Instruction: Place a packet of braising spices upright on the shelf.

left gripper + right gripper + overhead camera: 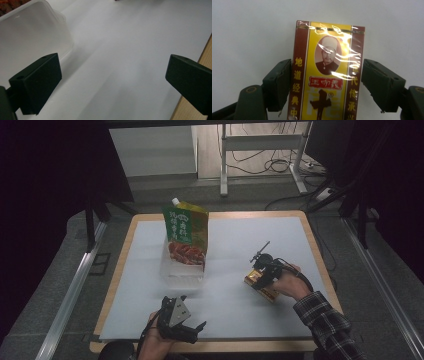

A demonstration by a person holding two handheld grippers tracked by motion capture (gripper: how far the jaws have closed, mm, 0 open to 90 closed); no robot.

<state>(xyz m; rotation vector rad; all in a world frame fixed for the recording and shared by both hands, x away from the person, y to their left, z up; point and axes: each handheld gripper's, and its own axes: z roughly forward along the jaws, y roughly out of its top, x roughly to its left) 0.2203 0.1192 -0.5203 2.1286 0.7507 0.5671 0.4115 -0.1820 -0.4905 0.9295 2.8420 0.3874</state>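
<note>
The left gripper point(192, 327) idles, jaws wide apart over bare mat, the clear tub point(30, 32) just beyond its left jaw. The right gripper point(325, 82) clamps the yellow box point(328, 72) by its sides (glossy wrap), so it may slip and tilt.

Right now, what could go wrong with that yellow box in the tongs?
1. The yellow box is wrapped in shiny film, so it might slip from the right tongs, which pinch only its side edges.
2. The tall pouch stands upright in the clear tub; bumping it while carrying the box over could tip it.
</note>
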